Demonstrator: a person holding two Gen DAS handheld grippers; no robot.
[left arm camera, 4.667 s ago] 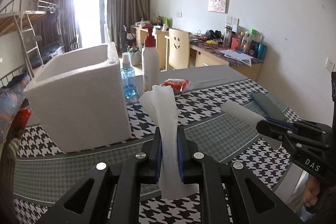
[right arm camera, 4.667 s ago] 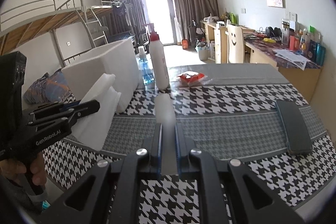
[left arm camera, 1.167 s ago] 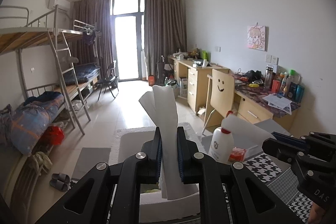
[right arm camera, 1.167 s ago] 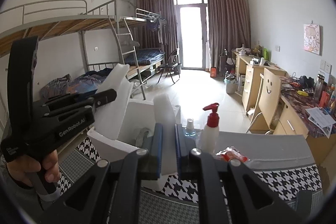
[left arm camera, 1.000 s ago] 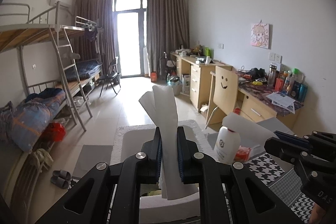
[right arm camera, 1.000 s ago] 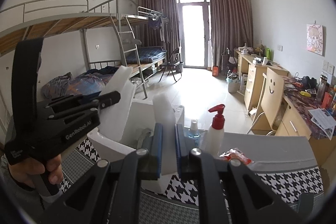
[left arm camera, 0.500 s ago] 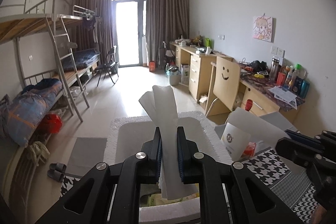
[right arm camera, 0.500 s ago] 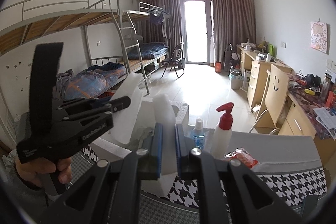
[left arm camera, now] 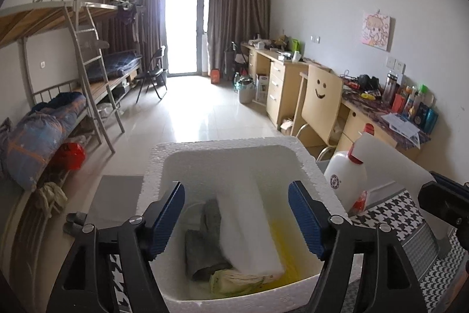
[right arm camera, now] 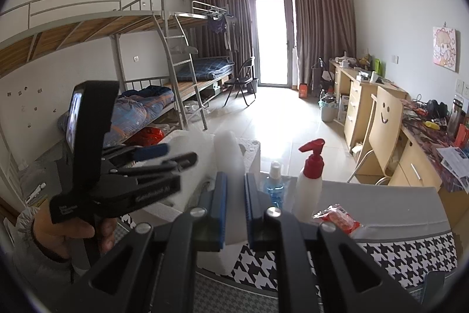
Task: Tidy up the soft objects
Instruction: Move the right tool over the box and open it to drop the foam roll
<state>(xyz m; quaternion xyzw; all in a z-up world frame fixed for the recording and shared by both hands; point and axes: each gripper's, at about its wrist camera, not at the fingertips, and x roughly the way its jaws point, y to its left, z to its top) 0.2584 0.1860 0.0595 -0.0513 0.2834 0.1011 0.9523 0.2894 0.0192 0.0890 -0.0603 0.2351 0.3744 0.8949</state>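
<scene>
Now the left gripper (left arm camera: 236, 220) hangs right over the white foam box (left arm camera: 306, 166), its blue-padded jaws spread wide with nothing between them. Down in the box, a white foam sheet (left arm camera: 249, 231) lies tilted, its lower end resting on the pile at the bottom, blurred at the edges. Under and beside it sit a grey cloth (left arm camera: 202, 248) and a pale yellow-green bundle (left arm camera: 234, 280), with a yellow patch (left arm camera: 285, 242) showing against the right inner wall.

Over on the other side, the right gripper (right arm camera: 235, 192) is clamped narrow on a second white foam piece (right arm camera: 227, 151), which stands upright between the blue pads and pokes up above them. From this view the left gripper (right arm camera: 176, 156) shows at the left, held in a hand (right arm camera: 70, 231), poised above the box (right arm camera: 252, 151).

On the worktop (right arm camera: 404, 251), covered in a black-and-white houndstooth cloth, a white pump bottle with a red top (right arm camera: 310, 184) stands just right of the box, with a small blue-liquid bottle (right arm camera: 274, 184) next to it. A red-and-white packet (right arm camera: 337, 217) lies close to the pump bottle's base. Beyond, a wooden chair with a smiley face (right arm camera: 385, 113) faces a cluttered desk (right arm camera: 425, 143), and a bunk bed (right arm camera: 140, 55) lines the left wall.
</scene>
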